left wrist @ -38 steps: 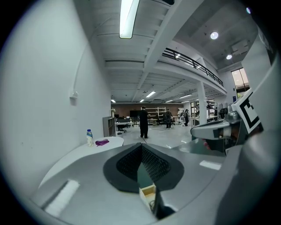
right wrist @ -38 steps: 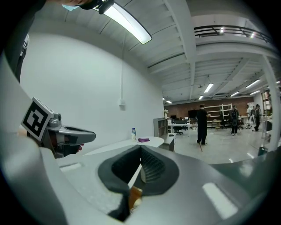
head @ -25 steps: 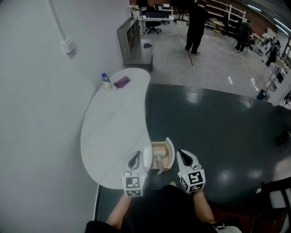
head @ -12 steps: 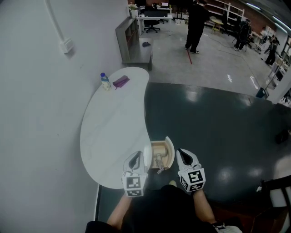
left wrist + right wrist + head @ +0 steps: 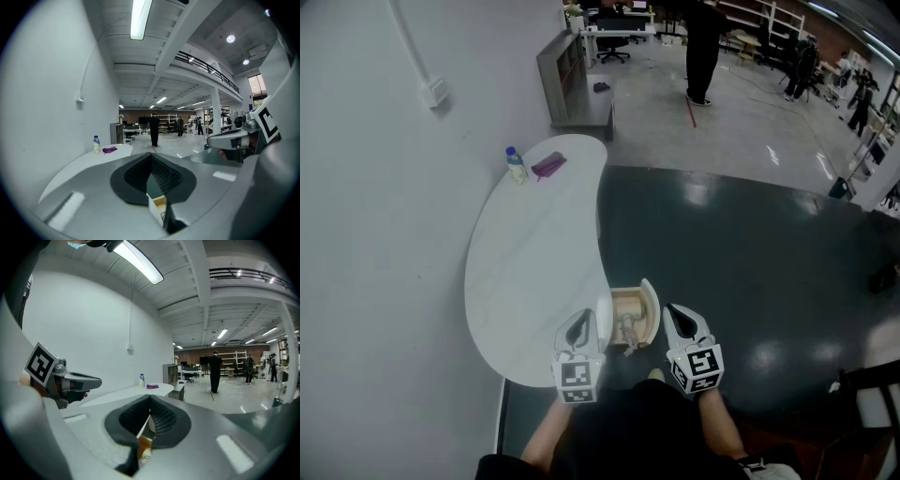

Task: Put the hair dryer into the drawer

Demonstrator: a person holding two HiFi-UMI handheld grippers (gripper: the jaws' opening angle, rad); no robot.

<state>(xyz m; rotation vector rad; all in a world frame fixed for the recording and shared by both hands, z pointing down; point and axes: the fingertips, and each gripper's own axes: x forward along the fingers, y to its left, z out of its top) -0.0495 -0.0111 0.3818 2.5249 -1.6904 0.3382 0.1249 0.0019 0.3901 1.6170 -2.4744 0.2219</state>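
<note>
white curved table (image 5: 525, 272) along a pale wall (image 5: 366, 234), dark glossy floor (image 5: 722, 253) beside; bottle (image 5: 517, 166) and purple item (image 5: 547, 166) at its far end. hair dryer (image 5: 627, 332) inside the open wooden drawer (image 5: 649, 309) at the near edge, between left gripper (image 5: 582, 319) and right gripper (image 5: 671, 313), both closed, empty.
</note>
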